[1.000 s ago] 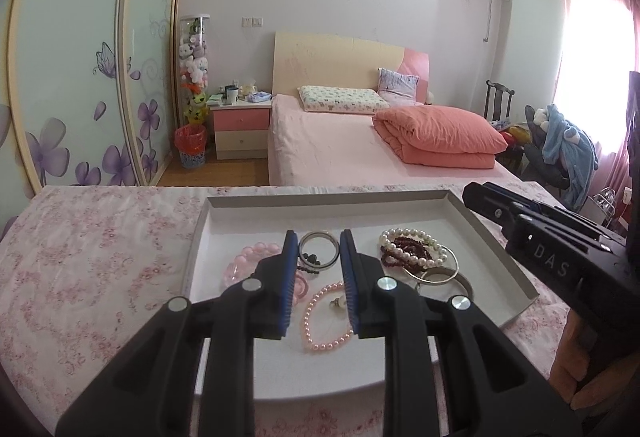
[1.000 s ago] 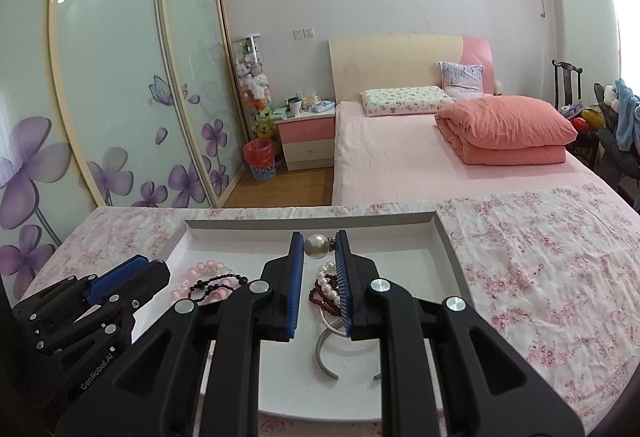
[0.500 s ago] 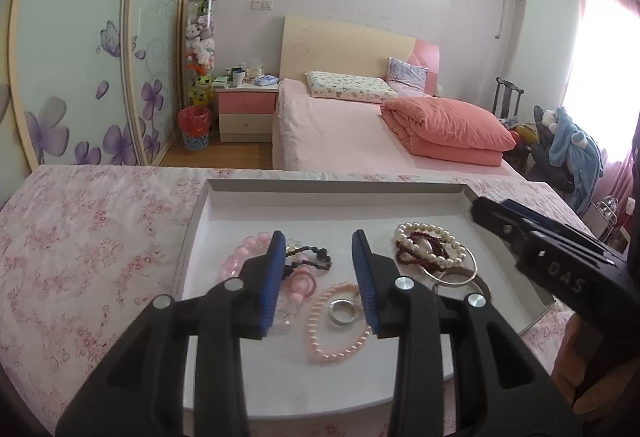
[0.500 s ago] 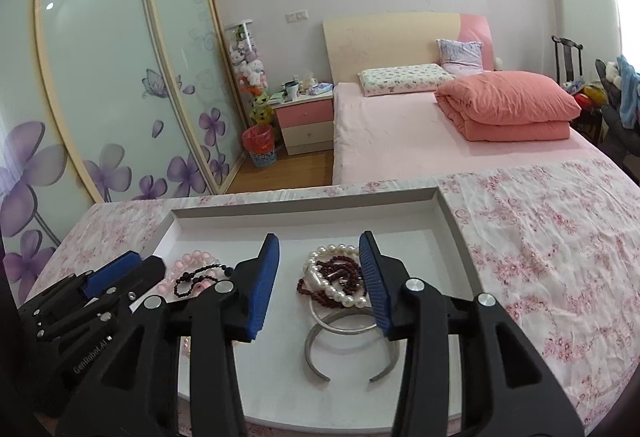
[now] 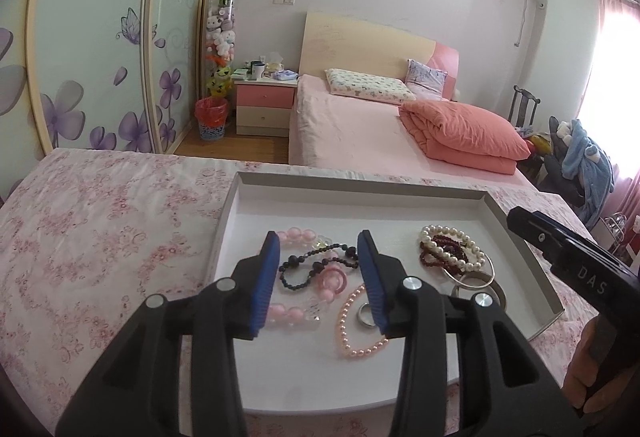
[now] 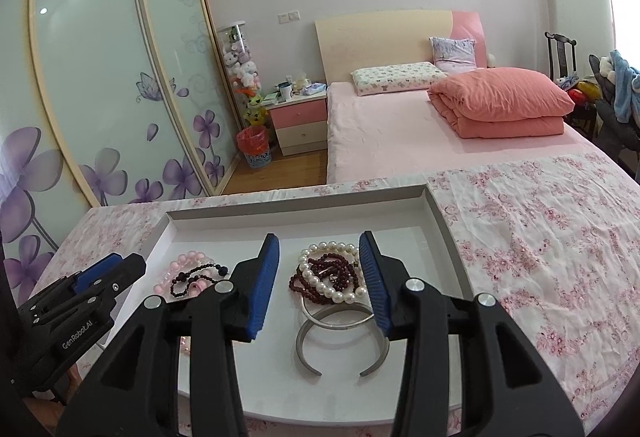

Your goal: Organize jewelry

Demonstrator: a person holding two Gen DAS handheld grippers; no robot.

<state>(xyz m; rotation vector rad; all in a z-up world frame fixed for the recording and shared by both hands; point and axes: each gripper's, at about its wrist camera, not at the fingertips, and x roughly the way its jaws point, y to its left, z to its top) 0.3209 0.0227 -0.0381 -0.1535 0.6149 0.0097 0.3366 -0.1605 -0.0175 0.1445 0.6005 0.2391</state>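
Observation:
A white tray (image 5: 360,193) (image 6: 224,225) on the flowered cloth holds the jewelry. My left gripper (image 5: 318,253) is open and empty above a black bead bracelet (image 5: 308,265) and a pink bead bracelet (image 5: 296,237). A pink pearl bracelet (image 5: 352,333) and a silver ring (image 5: 366,315) lie near its right finger. My right gripper (image 6: 319,251) is open and empty over a white pearl bracelet (image 6: 324,285) tangled with dark red beads (image 6: 336,269). A silver cuff bangle (image 6: 304,345) lies below them.
The tray sits on a table with a pink flowered cloth (image 5: 100,221) (image 6: 540,237). A bed (image 5: 360,129) with a folded orange quilt (image 5: 464,133) stands behind. A wardrobe with flowered glass doors (image 6: 100,77) is at the left.
Both grippers have opened wide. The ring held by the left gripper and the pearl held by the right one now lie in the tray. Both grippers have drawn back a little.

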